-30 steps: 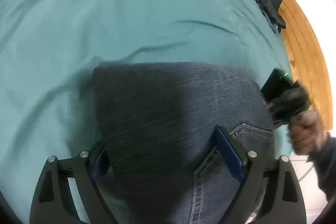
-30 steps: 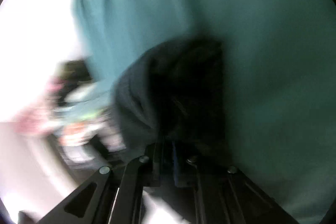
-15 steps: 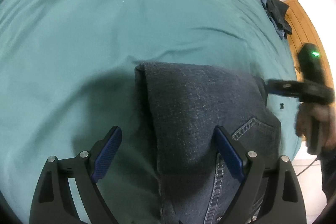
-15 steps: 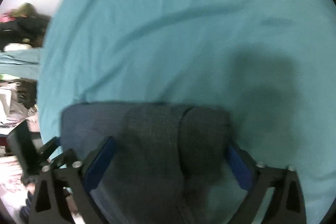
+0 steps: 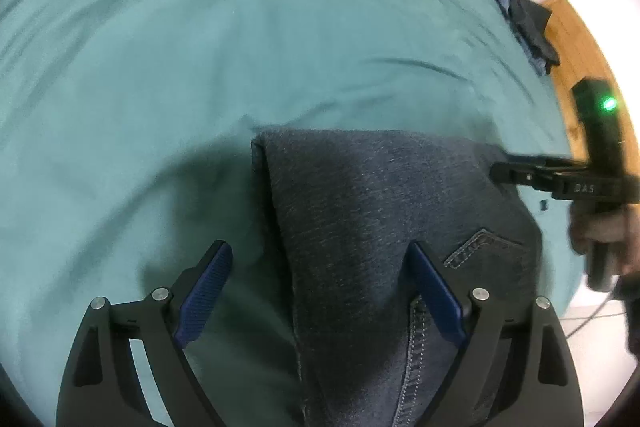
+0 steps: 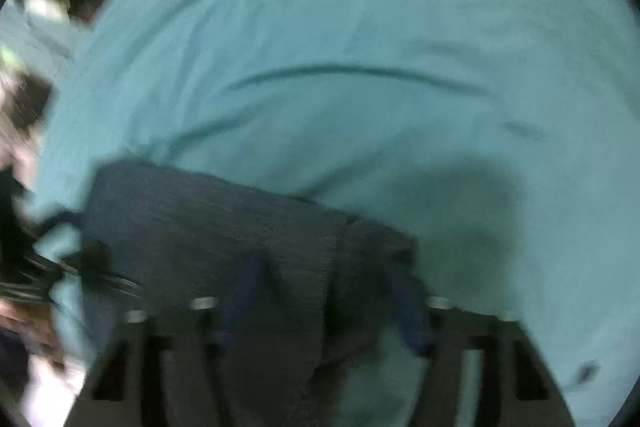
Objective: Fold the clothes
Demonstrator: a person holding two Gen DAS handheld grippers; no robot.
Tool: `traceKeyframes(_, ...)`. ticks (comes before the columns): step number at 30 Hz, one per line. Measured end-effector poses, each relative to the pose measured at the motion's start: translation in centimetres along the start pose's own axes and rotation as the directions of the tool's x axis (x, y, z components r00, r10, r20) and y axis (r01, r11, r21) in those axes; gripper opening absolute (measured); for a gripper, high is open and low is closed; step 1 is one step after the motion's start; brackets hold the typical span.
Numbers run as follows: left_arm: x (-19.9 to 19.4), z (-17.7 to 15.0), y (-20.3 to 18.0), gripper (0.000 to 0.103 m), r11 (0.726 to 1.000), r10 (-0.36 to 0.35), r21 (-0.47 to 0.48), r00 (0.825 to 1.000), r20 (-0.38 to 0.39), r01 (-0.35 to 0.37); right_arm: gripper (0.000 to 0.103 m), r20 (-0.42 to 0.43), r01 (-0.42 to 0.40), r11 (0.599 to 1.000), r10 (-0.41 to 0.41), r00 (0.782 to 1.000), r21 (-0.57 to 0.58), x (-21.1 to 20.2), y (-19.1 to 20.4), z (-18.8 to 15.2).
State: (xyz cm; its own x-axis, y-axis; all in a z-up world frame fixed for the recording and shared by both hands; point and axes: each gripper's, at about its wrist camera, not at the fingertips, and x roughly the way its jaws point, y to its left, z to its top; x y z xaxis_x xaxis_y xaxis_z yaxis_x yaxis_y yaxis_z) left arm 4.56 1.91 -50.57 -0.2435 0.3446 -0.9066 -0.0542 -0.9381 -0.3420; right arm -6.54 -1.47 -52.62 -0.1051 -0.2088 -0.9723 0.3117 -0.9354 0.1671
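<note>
- The folded dark blue denim jeans (image 5: 384,227) lie flat on the teal bed sheet (image 5: 200,47), folded edge facing away from the camera.
- The left gripper (image 5: 320,291) hovers over the near left edge of the jeans, blue-padded fingers (image 5: 204,291) spread wide; one pad is over bare sheet, the other over denim, nothing grasped.
- The right gripper (image 5: 520,173) reaches in at the jeans' far right edge, beside a stitched back pocket (image 5: 480,247).
- In the blurred right wrist view, its fingers (image 6: 404,307) stand apart over the denim, released.
- A crumpled dark garment (image 5: 528,23) sits at the sheet's far edge.
</note>
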Motion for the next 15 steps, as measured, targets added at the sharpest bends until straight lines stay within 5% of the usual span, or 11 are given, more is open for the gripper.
traceKeyframes(4,-0.3,0.1,-0.6,0.091,0.999,0.023,0.037,1.000,-0.009,-0.023,0.024,-0.037,0.041,0.997,-0.044,0.998,-0.070,1.5,1.4,-0.5)
traceKeyframes(5,-0.2,0.2,-0.7,0.091,0.999,0.017,0.035,1.000,-0.015,-0.016,0.022,-0.053,-0.012,0.999,0.010,0.999,-0.033,1.8,1.0,-0.7)
traceKeyframes(6,0.0,0.3,-0.7,0.091,0.999,0.009,0.032,1.000,-0.017,-0.008,0.019,-0.059,-0.168,0.979,0.176,0.983,0.113,2.0,-0.8,-1.1)
traceKeyframes(7,0.1,0.3,-0.7,0.091,1.000,-0.001,0.028,1.000,-0.020,0.001,0.019,-0.041,-0.319,0.911,0.341,0.939,0.262,2.3,-2.6,-1.6)
traceKeyframes(8,0.1,0.3,-0.6,0.091,1.000,-0.011,0.026,1.000,-0.023,0.012,0.018,0.017,-0.476,0.762,0.523,0.852,0.438,3.7,-5.2,-3.0)
traceKeyframes(10,0.3,0.1,-0.4,0.091,0.999,-0.031,0.023,0.999,-0.031,0.032,0.009,0.220,-0.652,0.326,0.760,0.611,0.684,6.4,-10.2,-5.8)
traceKeyframes(12,0.6,-0.1,-0.2,0.091,0.999,-0.046,0.020,0.998,-0.039,0.046,0.005,0.294,-0.605,0.168,0.754,0.587,0.778,8.8,-13.3,-9.4)
traceKeyframes(13,0.7,-0.2,-0.2,0.091,0.998,-0.052,0.016,0.998,-0.043,0.052,0.007,0.232,-0.586,0.268,0.734,0.638,0.765,8.8,-13.8,-9.9)
traceKeyframes(15,1.0,-0.1,-0.2,0.091,0.998,-0.062,0.003,0.997,-0.049,0.062,0.018,0.182,-0.563,0.380,0.688,0.703,0.734,6.8,-14.6,-9.8)
